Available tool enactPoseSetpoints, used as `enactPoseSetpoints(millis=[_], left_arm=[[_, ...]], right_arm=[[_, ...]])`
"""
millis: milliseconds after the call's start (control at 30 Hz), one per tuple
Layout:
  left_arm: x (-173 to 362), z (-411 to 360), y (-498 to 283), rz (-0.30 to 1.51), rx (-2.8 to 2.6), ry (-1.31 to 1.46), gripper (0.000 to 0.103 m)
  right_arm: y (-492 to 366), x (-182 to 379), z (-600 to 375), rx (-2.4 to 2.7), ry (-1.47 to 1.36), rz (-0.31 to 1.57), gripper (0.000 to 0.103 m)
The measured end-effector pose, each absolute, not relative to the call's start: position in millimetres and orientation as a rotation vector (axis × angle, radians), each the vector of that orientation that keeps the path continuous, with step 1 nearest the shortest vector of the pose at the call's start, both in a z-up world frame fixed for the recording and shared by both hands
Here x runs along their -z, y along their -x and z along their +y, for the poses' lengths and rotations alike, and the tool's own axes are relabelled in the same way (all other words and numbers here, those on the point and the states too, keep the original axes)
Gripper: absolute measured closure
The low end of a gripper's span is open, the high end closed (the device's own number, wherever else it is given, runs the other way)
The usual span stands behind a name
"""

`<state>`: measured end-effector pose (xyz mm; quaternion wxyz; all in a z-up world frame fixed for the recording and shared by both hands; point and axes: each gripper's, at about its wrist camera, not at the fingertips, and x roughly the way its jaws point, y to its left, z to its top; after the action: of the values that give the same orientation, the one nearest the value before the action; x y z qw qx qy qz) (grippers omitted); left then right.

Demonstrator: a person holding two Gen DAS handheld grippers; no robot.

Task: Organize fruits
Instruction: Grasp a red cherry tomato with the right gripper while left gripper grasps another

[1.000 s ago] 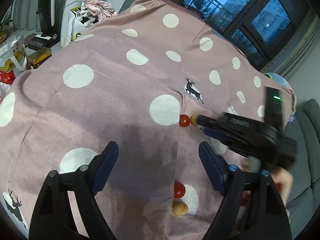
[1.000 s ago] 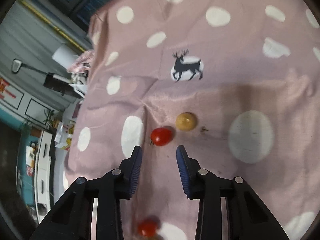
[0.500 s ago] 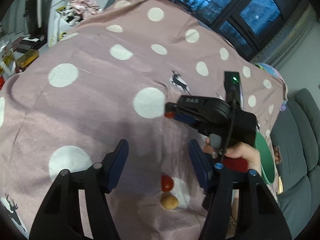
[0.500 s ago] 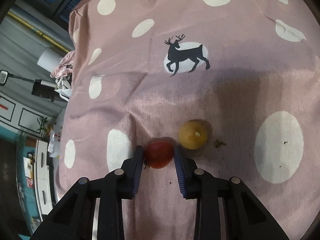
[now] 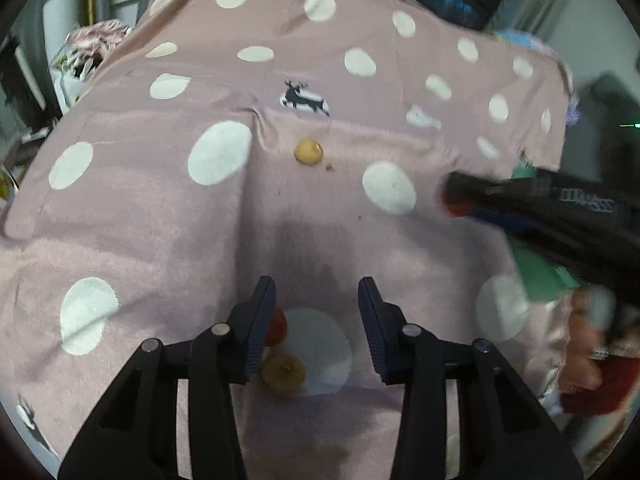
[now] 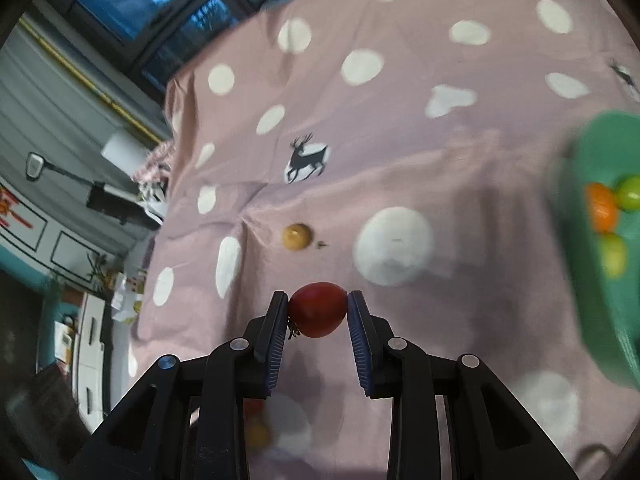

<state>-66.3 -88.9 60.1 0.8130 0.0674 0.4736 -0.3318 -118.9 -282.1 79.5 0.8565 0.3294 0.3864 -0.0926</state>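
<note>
My right gripper [image 6: 317, 312] is shut on a red cherry tomato [image 6: 317, 310] and holds it above the pink dotted cloth [image 6: 420, 160]. It shows at the right of the left wrist view [image 5: 460, 200]. A yellow fruit [image 6: 296, 236] lies on the cloth ahead, also in the left wrist view [image 5: 308, 151]. A green bowl [image 6: 592, 280] at the right holds an orange fruit [image 6: 601, 207] and green ones. My left gripper [image 5: 316, 316] is open and empty above a red tomato [image 5: 277, 328] and a yellow fruit [image 5: 283, 372] lying together.
The cloth [image 5: 160, 220] has a raised fold [image 5: 248, 184] left of the far yellow fruit. Clutter [image 5: 96, 44] and furniture stand beyond the table's far left edge. A sofa is blurred at the right.
My right gripper closed on the red tomato, lifted it and swung right toward the green bowl. My left gripper moved nearer to the red and yellow pair close to me.
</note>
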Motion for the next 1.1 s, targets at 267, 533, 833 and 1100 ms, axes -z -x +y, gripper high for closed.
enactPoseSetpoints(millis=[267, 533, 833, 1100], left_arm=[[-37, -106, 76, 1.029, 0.619, -0.290, 0.067], [-41, -106, 83, 0.948, 0.515, -0.361, 0.066], [-31, -104, 72, 0.987, 0.469, -0.363, 0.066], [-26, -109, 73, 0.972, 0.451, -0.401, 0.067]], right_arm=[[154, -88, -314, 0.264, -0.700, 0.723, 0.072], [165, -88, -320, 0.265, -0.714, 0.711, 0.072], [168, -92, -318, 0.249, -0.704, 0.700, 0.072], [169, -94, -319, 0.244, -0.709, 0.697, 0.072]])
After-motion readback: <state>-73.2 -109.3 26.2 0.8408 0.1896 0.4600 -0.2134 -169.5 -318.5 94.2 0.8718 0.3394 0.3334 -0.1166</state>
